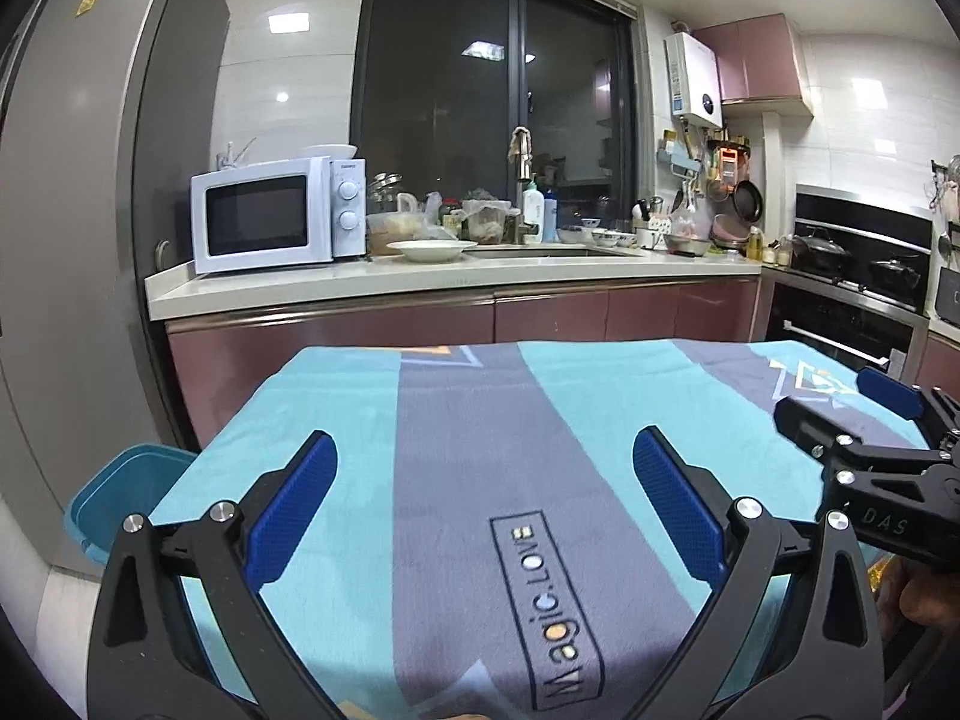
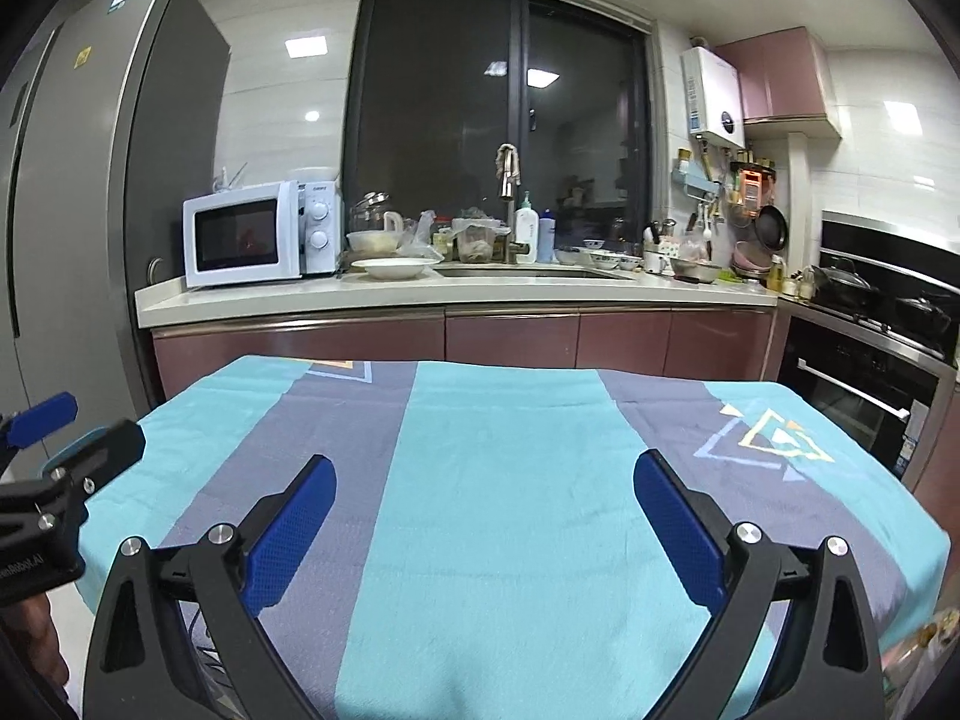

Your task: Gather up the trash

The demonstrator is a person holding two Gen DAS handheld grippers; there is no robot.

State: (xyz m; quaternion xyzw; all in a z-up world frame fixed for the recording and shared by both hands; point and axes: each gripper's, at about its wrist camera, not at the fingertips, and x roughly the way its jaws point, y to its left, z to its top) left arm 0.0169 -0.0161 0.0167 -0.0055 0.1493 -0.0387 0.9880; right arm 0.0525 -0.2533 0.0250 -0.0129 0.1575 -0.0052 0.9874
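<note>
A: Nearest first. Left claw (image 1: 485,504) spread wide, nothing between the blue pads. Right claw (image 2: 485,531) likewise wide and empty. Both hang over the near edge of the blanket-covered surface (image 1: 456,420).

B: Any trash on the blanket?

A: None showing in either view. Striped teal-and-grey cloth, a "Magic.LOVE" label (image 1: 549,612) between the left claw's fingers, otherwise bare. Something yellowish at the blanket's near right corner (image 2: 936,624), too blurred to name.

B: And the bin?

A: Blue bin (image 1: 120,492) on the floor just off the blanket's left edge, partly hidden. Beyond the blanket's far edge: kitchen counter with microwave (image 1: 276,216), white bowl (image 1: 431,249), sink clutter.

B: So which step?

A: My reading: either the start or the finish, no pickup under way. Next move calls for locating trash first, perhaps that right-corner object, then carrying it left to the bin.
</note>
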